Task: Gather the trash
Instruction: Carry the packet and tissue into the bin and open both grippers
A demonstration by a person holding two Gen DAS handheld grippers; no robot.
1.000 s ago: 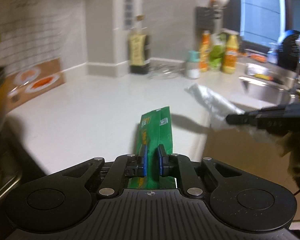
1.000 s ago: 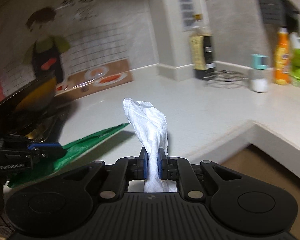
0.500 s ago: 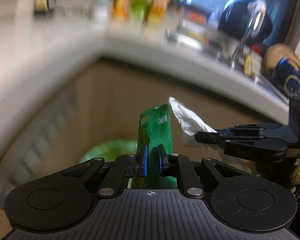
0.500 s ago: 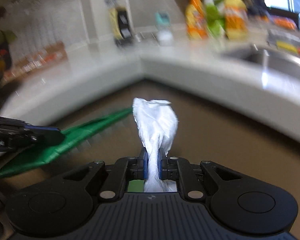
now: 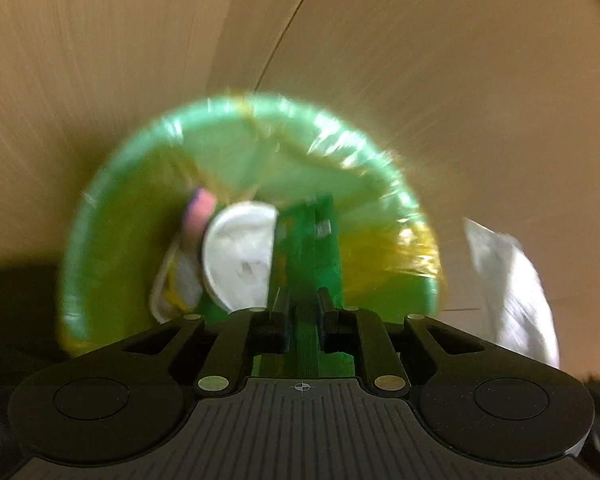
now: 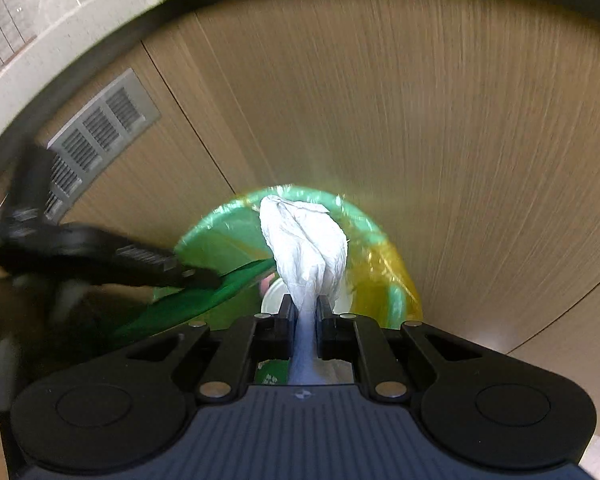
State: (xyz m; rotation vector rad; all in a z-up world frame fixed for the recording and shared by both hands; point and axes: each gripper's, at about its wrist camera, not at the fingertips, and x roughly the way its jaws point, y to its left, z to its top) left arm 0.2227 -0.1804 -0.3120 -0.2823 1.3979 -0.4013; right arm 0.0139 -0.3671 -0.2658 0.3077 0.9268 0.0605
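A round bin with a green liner (image 5: 112,216) stands on the floor below both grippers. My left gripper (image 5: 305,296) points down over it with a green snack wrapper (image 5: 309,240) upright between its jaws, which are opening. My right gripper (image 6: 304,302) is shut on a crumpled white plastic wad (image 6: 306,240), held above the bin's rim (image 6: 364,224). The white wad (image 5: 508,280) also shows at the right edge of the left wrist view. In the right wrist view the left gripper (image 6: 204,276) reaches in from the left with the wrapper (image 6: 196,300). A white round lid (image 5: 238,256) and other scraps lie in the bin.
Wooden cabinet doors (image 6: 420,120) rise right behind the bin. A grey vent grille (image 6: 96,136) sits in the door on the left. The pale counter edge (image 6: 60,28) runs overhead at upper left.
Both grippers came down off the counter and tipped downward, carrying the green wrapper and the white wad. They now hang over the green-lined bin in front of the cabinets.
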